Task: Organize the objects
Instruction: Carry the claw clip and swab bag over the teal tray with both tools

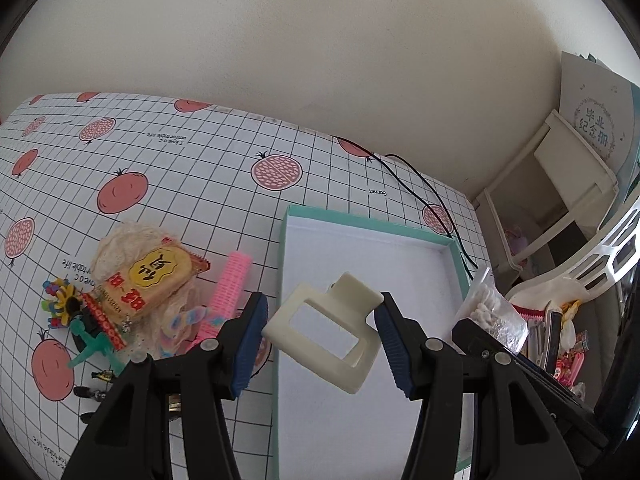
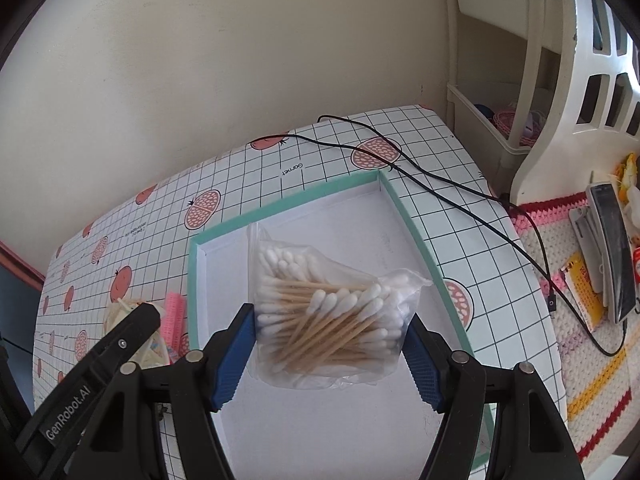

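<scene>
My left gripper [image 1: 320, 332] is shut on a cream hair claw clip [image 1: 320, 344], which hangs tilted between the blue pads over the shallow teal-rimmed white box [image 1: 372, 226]. My right gripper [image 2: 328, 352] is shut on a clear bag of cotton swabs [image 2: 328, 308], held over the same box [image 2: 280, 208]. In the left wrist view that bag [image 1: 490, 308] shows at the box's right edge. The box's white floor looks bare under both items.
Left of the box lies a pile: a snack pack [image 1: 156, 276], a pink hair roller [image 1: 234, 286] and a sunflower toy [image 1: 66, 300]. A black cable [image 2: 440, 184] crosses the table's far corner. A cream shelf [image 1: 552, 184] and a crocheted mat [image 2: 580, 340] with small items lie to the right.
</scene>
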Demonstrator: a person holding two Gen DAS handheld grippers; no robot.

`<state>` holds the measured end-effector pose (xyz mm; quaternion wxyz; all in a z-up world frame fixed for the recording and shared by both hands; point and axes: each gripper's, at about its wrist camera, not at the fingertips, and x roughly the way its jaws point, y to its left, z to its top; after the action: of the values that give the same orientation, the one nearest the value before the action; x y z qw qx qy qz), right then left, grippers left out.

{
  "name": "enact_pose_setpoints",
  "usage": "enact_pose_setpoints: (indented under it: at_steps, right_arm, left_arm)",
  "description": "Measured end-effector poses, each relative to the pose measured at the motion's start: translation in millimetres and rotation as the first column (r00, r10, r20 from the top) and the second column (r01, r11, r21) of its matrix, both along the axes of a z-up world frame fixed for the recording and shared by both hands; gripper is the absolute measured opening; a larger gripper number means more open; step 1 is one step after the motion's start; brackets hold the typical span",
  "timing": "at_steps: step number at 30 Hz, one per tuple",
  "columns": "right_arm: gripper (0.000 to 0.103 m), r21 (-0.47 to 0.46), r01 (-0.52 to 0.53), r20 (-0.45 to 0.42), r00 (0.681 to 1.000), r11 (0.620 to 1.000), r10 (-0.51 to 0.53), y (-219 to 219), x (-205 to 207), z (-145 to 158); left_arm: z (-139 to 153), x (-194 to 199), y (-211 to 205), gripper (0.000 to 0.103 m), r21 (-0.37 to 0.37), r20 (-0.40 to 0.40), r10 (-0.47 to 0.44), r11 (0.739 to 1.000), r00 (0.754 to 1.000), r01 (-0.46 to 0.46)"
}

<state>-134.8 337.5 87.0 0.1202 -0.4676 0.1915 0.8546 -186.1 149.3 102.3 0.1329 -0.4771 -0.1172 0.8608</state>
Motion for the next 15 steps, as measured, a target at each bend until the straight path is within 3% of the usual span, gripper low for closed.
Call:
enact_pose_setpoints:
  at_steps: [15]
  right_arm:
    - [0.073,0.059,-0.005,0.048,0.999,0.998,0.003,18,-36,-45]
  left_arm:
    - [-42,-37,35,0.057,0.031,0.047,-0.035,0.999,0.998,0.033]
